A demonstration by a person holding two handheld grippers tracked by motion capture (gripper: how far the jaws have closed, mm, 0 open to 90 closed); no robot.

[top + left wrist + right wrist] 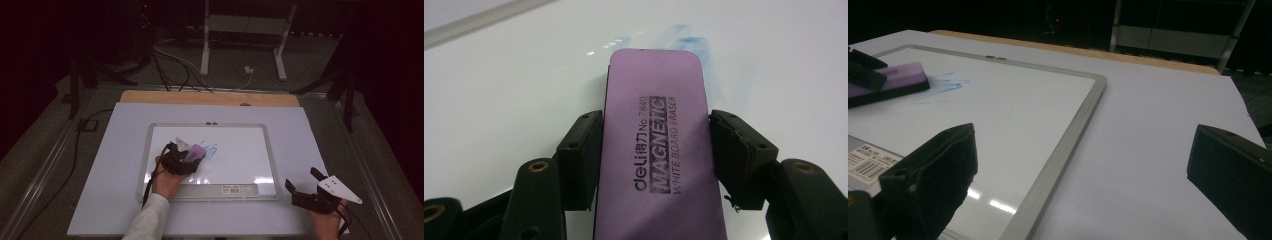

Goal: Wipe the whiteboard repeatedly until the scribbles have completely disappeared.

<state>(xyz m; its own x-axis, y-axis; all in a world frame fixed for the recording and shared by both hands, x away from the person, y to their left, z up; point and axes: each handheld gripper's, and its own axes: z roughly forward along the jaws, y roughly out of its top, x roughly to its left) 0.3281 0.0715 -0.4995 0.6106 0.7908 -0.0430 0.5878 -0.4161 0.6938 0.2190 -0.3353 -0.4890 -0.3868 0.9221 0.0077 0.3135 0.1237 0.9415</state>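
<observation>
From where I sit at the controls, the nearest thing is my right gripper (305,182), resting off the board's lower right corner on the pale lilac sheet (300,150) that covers the table — its jaws stand wide apart with nothing between them, as the right gripper view shows.

A little farther in, my left gripper (654,150) has its two black pads clamped on the long sides of the flat purple rectangular whiteboard eraser (656,145). The jaws are partly closed, just as wide as the eraser, and the grip looks square and firm. The eraser runs straight out ahead between the jaws and seems to lie flat on the board, its printed face up.

The step in hand, as I judge it, is wiping: the eraser sits on the silver-framed white dry-erase board (150,150), left of centre, with its far end touching the blue marker scribble (210,150). Faint blue streaks lie just beyond and to the right of the eraser's tip.

Next I would push the eraser forward and to the right over the remaining ink, keeping it pressed flat — a tilt would leave streaks. The right gripper could steady the frame if the board slides.
</observation>
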